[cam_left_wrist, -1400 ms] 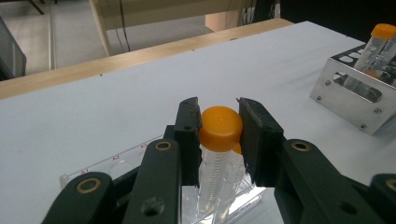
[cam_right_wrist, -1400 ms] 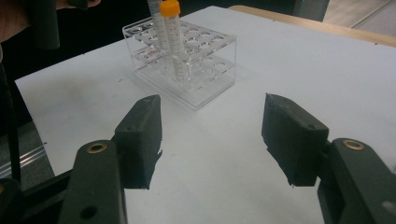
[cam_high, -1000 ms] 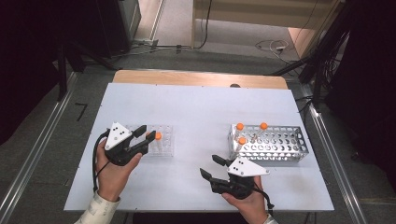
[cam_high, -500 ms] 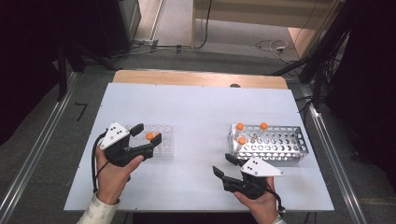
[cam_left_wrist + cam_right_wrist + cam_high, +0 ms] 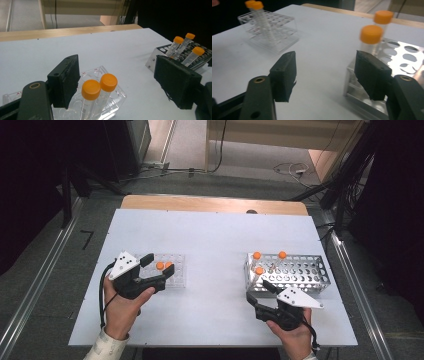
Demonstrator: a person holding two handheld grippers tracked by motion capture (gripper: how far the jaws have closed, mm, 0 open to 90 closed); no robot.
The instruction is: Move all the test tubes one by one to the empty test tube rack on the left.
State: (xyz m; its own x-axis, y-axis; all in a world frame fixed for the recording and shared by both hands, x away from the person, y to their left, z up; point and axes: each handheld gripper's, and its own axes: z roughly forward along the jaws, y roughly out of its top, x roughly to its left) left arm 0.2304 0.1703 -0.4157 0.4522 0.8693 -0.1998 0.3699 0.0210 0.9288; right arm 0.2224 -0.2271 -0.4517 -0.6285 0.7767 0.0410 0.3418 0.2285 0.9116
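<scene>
Orange-capped tubes [image 5: 258, 270]: three sit in the metal rack [image 5: 300, 272], lower right of the high view. Right gripper [image 5: 259, 294], jaws just widened and empty, should centre on the nearest cap. Left gripper [image 5: 159, 270] has just let go, gaping beside two tubes in the clear rack [image 5: 175, 275].

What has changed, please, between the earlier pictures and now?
The left tool has let go of the orange-capped tube it was setting into the clear rack; its jaws have just been opening and stand open around the two tubes there. The right tool has slid right toward the metal rack, its jaws opening, nothing between them. The three tubes in the metal rack and both racks stayed put.
</scene>
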